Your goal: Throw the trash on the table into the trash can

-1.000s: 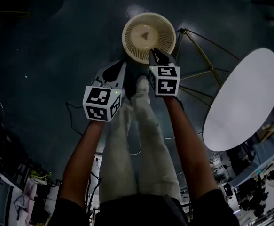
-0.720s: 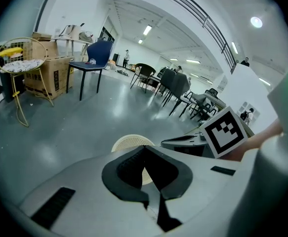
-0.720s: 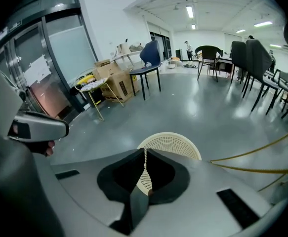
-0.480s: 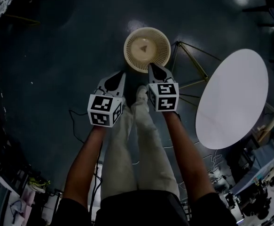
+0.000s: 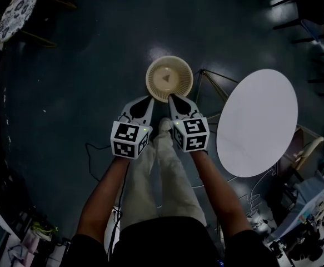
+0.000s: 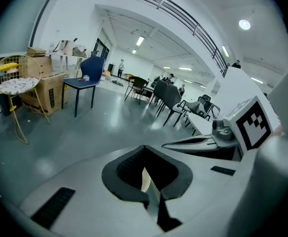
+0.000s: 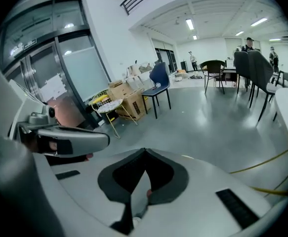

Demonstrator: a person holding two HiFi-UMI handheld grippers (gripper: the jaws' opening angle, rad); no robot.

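Left gripper (image 5: 142,104) jaws are together, tips meeting, nothing gripped; the slit behind the tips shows only a sliver of pale mesh. Right gripper (image 5: 178,103) is likewise closed tip to tip and empty; its slit shows floor and a bit of something pale. Both are held side by side in front of the person, pointing forward and down. In the head view the right tips overlap the near rim of the trash can (image 5: 169,78), the left tips sit just beside it; height above it cannot be told.

Trash can stands upright on the dark floor (image 5: 84,65), just ahead of the person's shoe (image 5: 164,125); round, cream, slatted wall. There is a small darker shape at its bottom, too dim to name.

Head view is very dark; hands are hidden behind the marker cubes; clutter at the bottom right corner is cut off and unreadable.

White oval table (image 5: 256,121) is right of the can, near it; its yellow wire legs (image 5: 209,88) reach toward the can. Black cable (image 5: 95,149) lies on the floor left of the legs; patterned round stool (image 5: 18,7) far top left; dark chairs (image 5: 309,10) top right. Left gripper view has a blue chair (image 6: 87,80) and cardboard boxes (image 6: 40,85); distant people are too small to make out.
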